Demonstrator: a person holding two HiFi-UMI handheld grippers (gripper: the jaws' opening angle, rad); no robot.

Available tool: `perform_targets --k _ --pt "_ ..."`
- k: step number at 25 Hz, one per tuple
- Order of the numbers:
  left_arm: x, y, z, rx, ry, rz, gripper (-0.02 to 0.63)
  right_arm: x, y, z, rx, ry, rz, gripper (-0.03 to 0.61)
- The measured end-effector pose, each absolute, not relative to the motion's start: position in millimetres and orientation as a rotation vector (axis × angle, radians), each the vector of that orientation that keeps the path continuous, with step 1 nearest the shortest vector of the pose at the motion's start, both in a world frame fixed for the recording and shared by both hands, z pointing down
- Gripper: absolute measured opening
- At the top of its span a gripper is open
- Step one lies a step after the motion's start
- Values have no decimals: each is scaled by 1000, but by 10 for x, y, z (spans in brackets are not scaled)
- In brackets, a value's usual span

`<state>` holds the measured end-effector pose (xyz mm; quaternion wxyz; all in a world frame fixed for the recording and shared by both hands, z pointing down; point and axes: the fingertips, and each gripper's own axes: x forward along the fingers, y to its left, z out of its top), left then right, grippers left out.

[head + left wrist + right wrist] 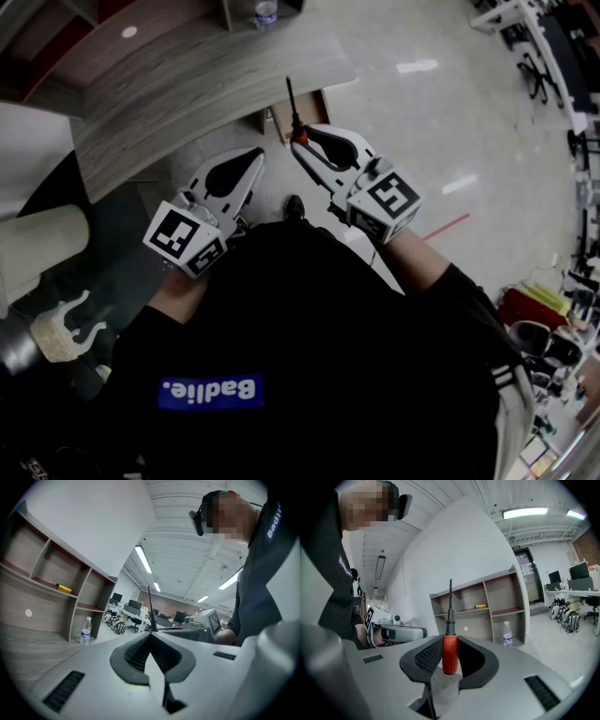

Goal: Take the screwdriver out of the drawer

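Black shirt [319,319] with white letters "Badlie." on a blue patch. Grey wood counter [197,80] in front. Left gripper [257,156] pinched shut with nothing inside. Right gripper [299,142] just beside it, squeezing the screwdriver [449,653]: red handle tight between both pads [428,656], thin dark rod poking out past the tips, up in the air near the counter's edge.

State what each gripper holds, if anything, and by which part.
The right gripper holds the screwdriver by its red handle; the left gripper holds nothing.
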<state>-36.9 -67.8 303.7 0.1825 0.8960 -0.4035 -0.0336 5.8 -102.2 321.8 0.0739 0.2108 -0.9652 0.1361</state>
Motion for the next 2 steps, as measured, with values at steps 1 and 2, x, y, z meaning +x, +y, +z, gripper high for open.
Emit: perform_targets --k 1,2 --pt "-369 -679 3029 2528 -1139 -96 2 56 -1024 3210 632 -2898 408 114" --pt "-369 -680 3022 2528 -1139 -97 2 54 -1025 3201 631 -2898 407 114"
